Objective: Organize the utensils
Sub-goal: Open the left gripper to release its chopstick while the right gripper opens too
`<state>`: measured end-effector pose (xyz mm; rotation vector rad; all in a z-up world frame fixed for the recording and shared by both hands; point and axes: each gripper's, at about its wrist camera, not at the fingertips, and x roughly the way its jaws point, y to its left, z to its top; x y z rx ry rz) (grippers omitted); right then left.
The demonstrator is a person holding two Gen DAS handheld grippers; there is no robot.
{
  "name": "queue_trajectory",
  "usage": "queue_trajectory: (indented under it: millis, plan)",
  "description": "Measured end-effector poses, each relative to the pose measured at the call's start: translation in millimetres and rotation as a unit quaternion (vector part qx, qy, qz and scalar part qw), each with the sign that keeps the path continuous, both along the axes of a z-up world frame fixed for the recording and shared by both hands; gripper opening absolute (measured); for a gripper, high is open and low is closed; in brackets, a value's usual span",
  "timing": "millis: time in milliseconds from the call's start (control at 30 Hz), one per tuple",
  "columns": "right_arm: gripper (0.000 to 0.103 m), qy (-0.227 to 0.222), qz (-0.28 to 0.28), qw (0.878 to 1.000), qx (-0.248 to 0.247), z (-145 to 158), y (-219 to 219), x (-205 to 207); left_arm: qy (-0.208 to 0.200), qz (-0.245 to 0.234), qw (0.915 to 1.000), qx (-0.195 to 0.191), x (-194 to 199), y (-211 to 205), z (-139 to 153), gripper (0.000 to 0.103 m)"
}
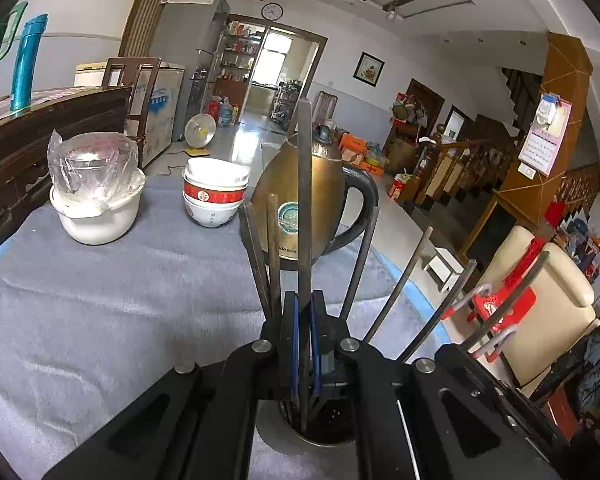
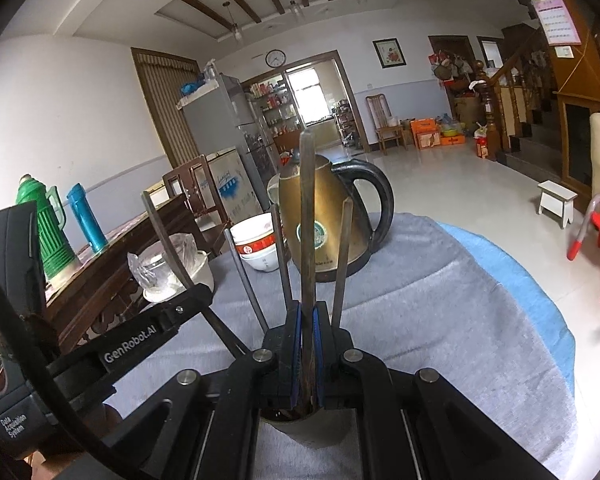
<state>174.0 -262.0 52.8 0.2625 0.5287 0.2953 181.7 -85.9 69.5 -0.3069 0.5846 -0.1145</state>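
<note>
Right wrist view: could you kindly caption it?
Right gripper lowers a chopstick into the holder before a kettle.

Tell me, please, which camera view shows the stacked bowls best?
The left wrist view: the stacked bowls stand unobstructed beside the kettle. In the right wrist view, upright chopsticks cross them and they look smaller.

Chopsticks in holder; kettle behind; bowls left
</note>
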Motion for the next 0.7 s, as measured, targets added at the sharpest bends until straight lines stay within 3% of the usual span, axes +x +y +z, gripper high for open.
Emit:
queue_trajectory:
  millis: [533,600,700]
  plan:
    - [0.007,0.042,0.008,0.999,-0.008,-18,3,6,0.021,-0.017,0.9996,0.008,-4,4,-5,0.006]
    - [0.008,0.045,0.001,0.999,-0.013,-18,2,7,0.024,-0.015,0.9996,0.009,-5,4,-3,0.011]
    - [0.008,0.047,-0.007,0.999,-0.017,-16,-1,4,0.021,-0.014,0.9997,0.001,-10,9,1,0.028]
